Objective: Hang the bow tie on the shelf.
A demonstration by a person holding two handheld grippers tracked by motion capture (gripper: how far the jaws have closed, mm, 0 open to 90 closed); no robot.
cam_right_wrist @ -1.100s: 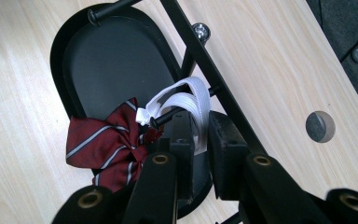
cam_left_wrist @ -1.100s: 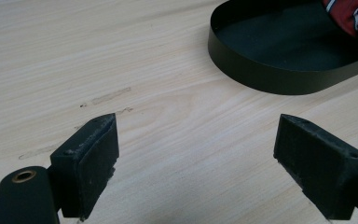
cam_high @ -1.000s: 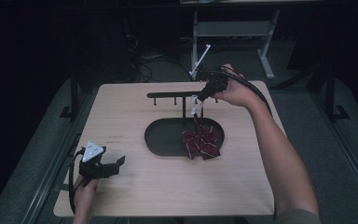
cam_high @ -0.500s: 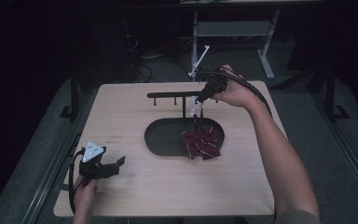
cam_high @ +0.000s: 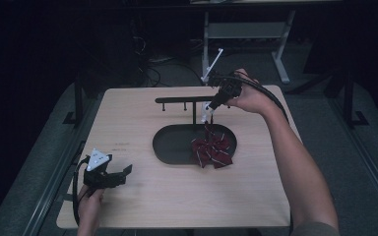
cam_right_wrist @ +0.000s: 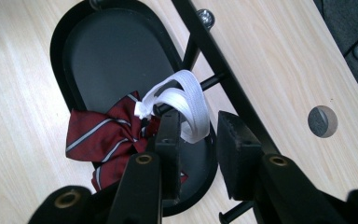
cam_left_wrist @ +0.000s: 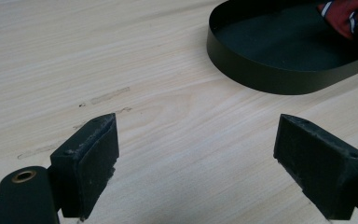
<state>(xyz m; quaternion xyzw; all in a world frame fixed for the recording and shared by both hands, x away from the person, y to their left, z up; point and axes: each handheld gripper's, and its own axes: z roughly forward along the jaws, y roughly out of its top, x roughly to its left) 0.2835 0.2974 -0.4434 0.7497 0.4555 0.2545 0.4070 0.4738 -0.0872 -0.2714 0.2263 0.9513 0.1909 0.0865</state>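
A dark red striped bow tie [cam_high: 211, 150] lies half in the black oval tray [cam_high: 170, 147]. Its white elastic band [cam_right_wrist: 186, 100] is looped over a peg of the black rack [cam_high: 182, 100] above the tray. My right gripper [cam_right_wrist: 200, 135] points down at that peg. Its jaws have just been opening, and the band hangs between them with a gap to the right pad [cam_right_wrist: 235, 140]. My left gripper [cam_high: 125, 172] rests low at the table's front left, open with nothing between its pads [cam_left_wrist: 93, 154]; the tray's wall [cam_left_wrist: 261, 79] lies ahead of it.
The rack's bar [cam_right_wrist: 242, 102] runs across the back half of the wooden table [cam_high: 142, 118], with more pegs along it. A round hole [cam_right_wrist: 322, 121] sits in the tabletop near the right edge. Beyond the table stand a metal frame [cam_high: 280, 54] and cables on a dark floor.
Both hands keep their places in the high view. The bow tie and its band stay as they were.
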